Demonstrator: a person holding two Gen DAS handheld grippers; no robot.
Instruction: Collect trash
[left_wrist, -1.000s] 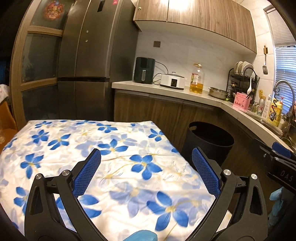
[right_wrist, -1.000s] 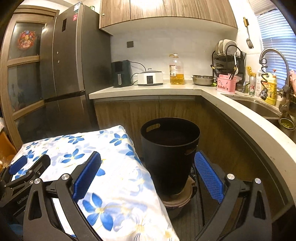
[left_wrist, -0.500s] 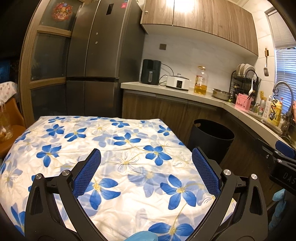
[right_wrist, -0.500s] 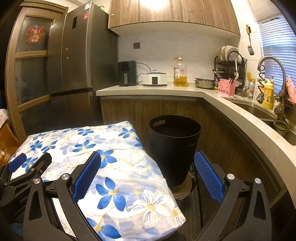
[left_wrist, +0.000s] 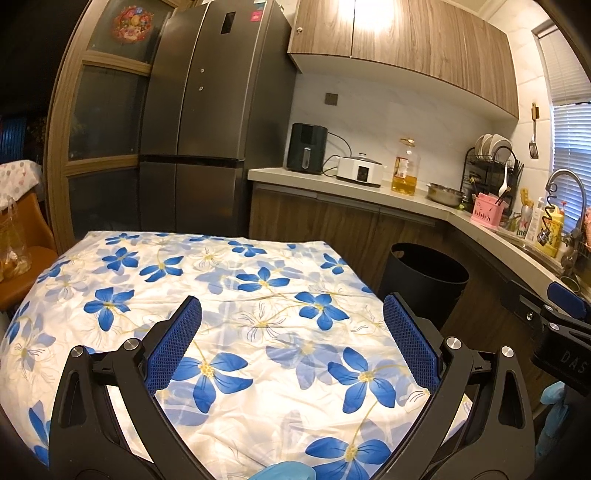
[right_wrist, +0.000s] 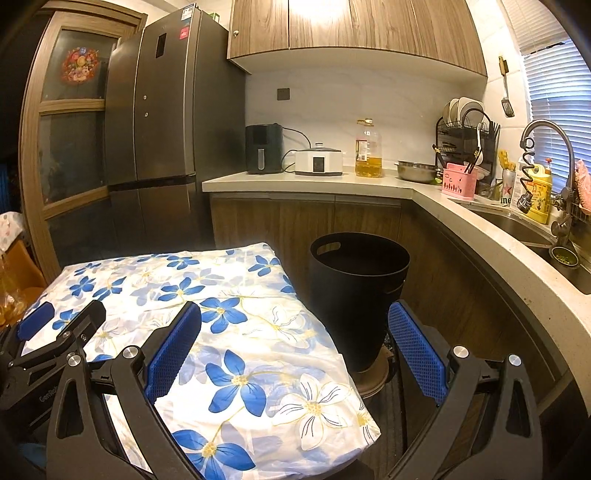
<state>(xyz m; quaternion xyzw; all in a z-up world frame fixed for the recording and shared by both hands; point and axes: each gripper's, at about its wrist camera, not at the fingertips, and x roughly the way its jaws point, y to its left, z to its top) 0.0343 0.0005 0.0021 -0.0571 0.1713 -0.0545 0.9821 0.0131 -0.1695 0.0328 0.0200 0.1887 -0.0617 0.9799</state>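
Observation:
A black trash bin (right_wrist: 360, 291) stands on the floor right of the table, seen also in the left wrist view as the bin (left_wrist: 424, 280). The table wears a white cloth with blue flowers (left_wrist: 221, 295), also the cloth (right_wrist: 229, 332). No loose trash shows on it. My left gripper (left_wrist: 291, 339) hangs open over the near half of the table, nothing between its blue pads. My right gripper (right_wrist: 295, 343) is open above the table's right corner, its right finger (right_wrist: 413, 347) in front of the bin. Each gripper shows at the edge of the other's view.
A dark fridge (left_wrist: 207, 129) stands behind the table. The L-shaped counter (right_wrist: 369, 182) holds an air fryer (right_wrist: 264, 153), cooker, oil bottle (right_wrist: 367, 149), steel bowl, dish rack and sink with tap (right_wrist: 546, 147). An orange chair (left_wrist: 22, 251) is at the left.
Both grippers have drawn back and risen, so more of the table and the whole bin come into view. Their jaws stay open and hold nothing.

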